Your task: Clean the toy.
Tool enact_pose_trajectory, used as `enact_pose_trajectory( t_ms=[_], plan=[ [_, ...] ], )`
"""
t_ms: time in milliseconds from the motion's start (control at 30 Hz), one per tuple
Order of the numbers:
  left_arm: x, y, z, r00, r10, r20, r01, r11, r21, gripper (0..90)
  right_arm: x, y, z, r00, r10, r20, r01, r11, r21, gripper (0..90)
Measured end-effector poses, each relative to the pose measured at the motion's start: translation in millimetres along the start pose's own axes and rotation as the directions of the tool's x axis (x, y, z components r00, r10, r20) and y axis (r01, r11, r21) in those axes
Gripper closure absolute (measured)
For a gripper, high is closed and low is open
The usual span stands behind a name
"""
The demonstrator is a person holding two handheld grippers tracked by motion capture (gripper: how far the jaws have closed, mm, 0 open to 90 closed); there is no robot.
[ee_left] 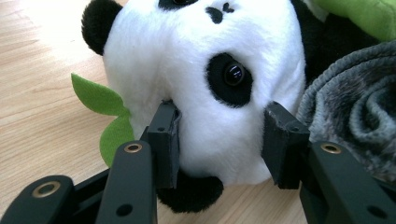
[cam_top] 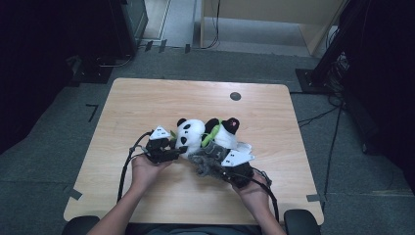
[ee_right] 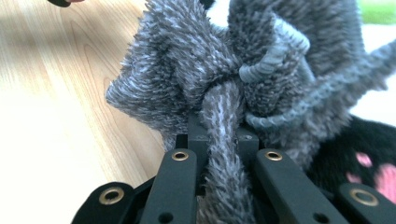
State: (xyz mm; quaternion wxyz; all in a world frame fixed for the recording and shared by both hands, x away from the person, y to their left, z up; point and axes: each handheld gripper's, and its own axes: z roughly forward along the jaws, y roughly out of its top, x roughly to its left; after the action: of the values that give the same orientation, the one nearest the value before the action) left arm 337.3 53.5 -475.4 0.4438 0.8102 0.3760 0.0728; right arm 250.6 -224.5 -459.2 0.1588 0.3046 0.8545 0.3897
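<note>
While my forearms come in over the near edge of the pale wooden worktop [cam_top: 147, 98], I hold a claw in each hand at a cluster of soft toys in the middle of it. My left claw [ee_left: 219, 135] stands spread around the head of the black-and-white plush panda [ee_left: 205, 60]: one jaw presses into the white cheek fur at the left, the other sits just beside the cheek at the right, below the dark eye patch, and the head bulges between them, not pinched tight. The panda lies on the worktop, with its green felt leaves [ee_left: 105, 112] poking out beside my left jaw. In the high view this left claw [cam_top: 172, 151] meets the panda [cam_top: 190, 133] from the left.

My right claw [ee_right: 223, 135] is clenched on a fold of the shaggy grey knitted cloth [ee_right: 196, 70], a thick strand of which runs down between the two closed jaws. The cloth lies bunched on the worktop against the panda's right side; in the high view the grey cloth [cam_top: 208, 157] sits just ahead of my right claw [cam_top: 230, 169], below a second black-and-white plush toy [cam_top: 226, 131] with a pink mark on its head.
</note>
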Motion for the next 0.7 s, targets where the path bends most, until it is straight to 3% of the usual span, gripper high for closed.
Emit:
enact_pose_trajectory(
  t_ms=[433, 500, 533, 567, 700],
  plan=[
    [-0.6, 4.3, 1.9, 0.9998, -0.020, -0.003, 0.020, 0.9998, 0.006, 53.9, -8.3, -10.3, -28.7, 0.9950, 0.094, 0.034, -0.094, 0.996, 0.001, 83.6],
    [-0.8, 4.3, 2.1, 0.9998, -0.018, -0.006, 0.018, 0.9998, 0.006, 54.2, -13.2, -12.4, -40.6, 0.9895, 0.138, 0.044, -0.137, 0.990, -0.032, 83.6],
    [-0.8, 4.3, 2.2, 0.9998, -0.018, -0.006, 0.018, 0.9998, 0.005, 54.2, -13.2, -12.4, -40.6, 0.9895, 0.138, 0.044, -0.137, 0.990, -0.032, 83.6],
    [-1.0, 4.4, 2.4, 0.9998, -0.018, -0.006, 0.018, 0.9998, 0.005, 54.2, -15.7, -10.3, -48.4, 0.9835, 0.179, 0.024, -0.177, 0.982, -0.072, 83.6],
    [-0.8, 4.4, 3.0, 0.9998, -0.017, -0.008, 0.017, 0.9998, 0.006, 54.5, -13.2, 5.5, -54.5, 0.9824, 0.186, 0.019, -0.182, 0.977, -0.112, 83.7]
  ],
)
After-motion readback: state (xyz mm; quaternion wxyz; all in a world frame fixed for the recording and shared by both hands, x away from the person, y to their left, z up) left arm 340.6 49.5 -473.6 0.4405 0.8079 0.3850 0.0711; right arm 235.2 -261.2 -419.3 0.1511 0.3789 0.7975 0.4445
